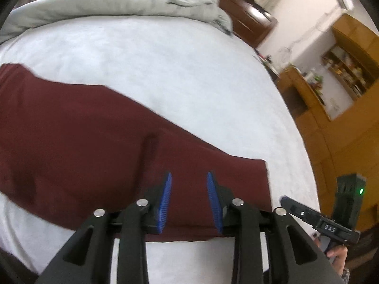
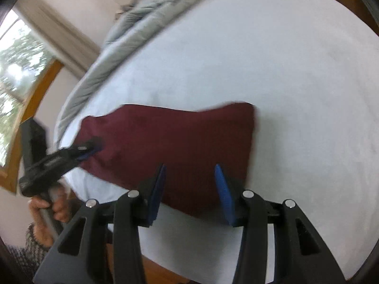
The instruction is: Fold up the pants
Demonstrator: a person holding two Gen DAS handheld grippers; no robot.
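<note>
- Left gripper (image 1: pixel 189 201), black with ribbed blue pads: its jaws are standing wide apart and holding nothing; maroon cloth is showing in the gap between them.
- Blue pads (image 1: pixel 164 203) of the left gripper: in the left wrist view they are hovering over the near edge of the dark maroon fabric pants (image 1: pixel 94 146); whether they are touching the cloth cannot be told.
- Right gripper (image 2: pixel 189 194), of the same black and blue build: its jaws are also standing wide apart with nothing between them, poised over the near part of the pants (image 2: pixel 180 142).
- Pants: lying flat on the white bed sheet (image 1: pixel 154 66) as one long, already narrowed band, running from the far left of the left wrist view to a squared end near the gripper.
- In the right wrist view the left gripper (image 2: pixel 91 150) is appearing at the left end of the pants, its tip at the cloth edge, held in the person's left hand (image 2: pixel 49 207).
- In the left wrist view the right gripper (image 1: pixel 287 202) is showing at the right, beside the squared end of the pants.
- Rumpled grey quilt (image 1: pixel 113 0): lying bunched along the far side of the bed, well apart from the pants.
- Wooden shelving unit (image 1: pixel 345 71): standing beyond the bed, against the wall.
- Wood-framed window (image 2: pixel 16 75): showing at the left of the right wrist view.
</note>
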